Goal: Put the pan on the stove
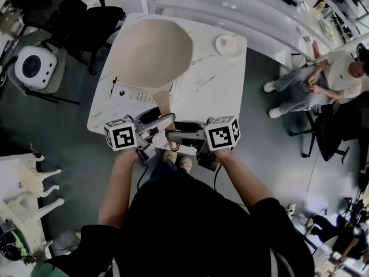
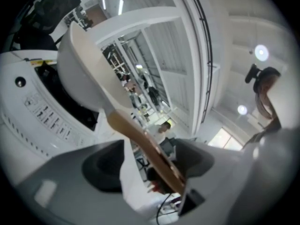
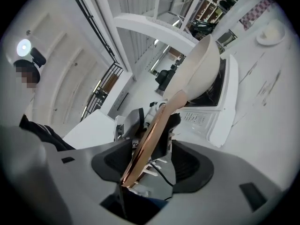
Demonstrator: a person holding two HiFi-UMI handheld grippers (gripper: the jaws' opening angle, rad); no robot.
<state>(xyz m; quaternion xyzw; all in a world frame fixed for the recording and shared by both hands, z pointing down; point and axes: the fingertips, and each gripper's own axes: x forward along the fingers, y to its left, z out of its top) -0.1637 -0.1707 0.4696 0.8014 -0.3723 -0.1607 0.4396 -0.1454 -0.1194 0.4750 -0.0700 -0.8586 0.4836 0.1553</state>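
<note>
A wide cream pan rests with its bowl on the white stove at the near side of the white table. Its wooden handle points toward me. My left gripper and right gripper meet at the handle's end from either side. In the left gripper view the handle runs between the spread jaws, with a gap on its left side. The right gripper view shows the handle crossing between the jaws, with room beside it, and the pan over the stove. Both grippers are open.
A small white dish sits at the table's far right corner. A person sits on a chair to the right. Black office chairs and a round white appliance stand to the left. The table's near edge is just under my grippers.
</note>
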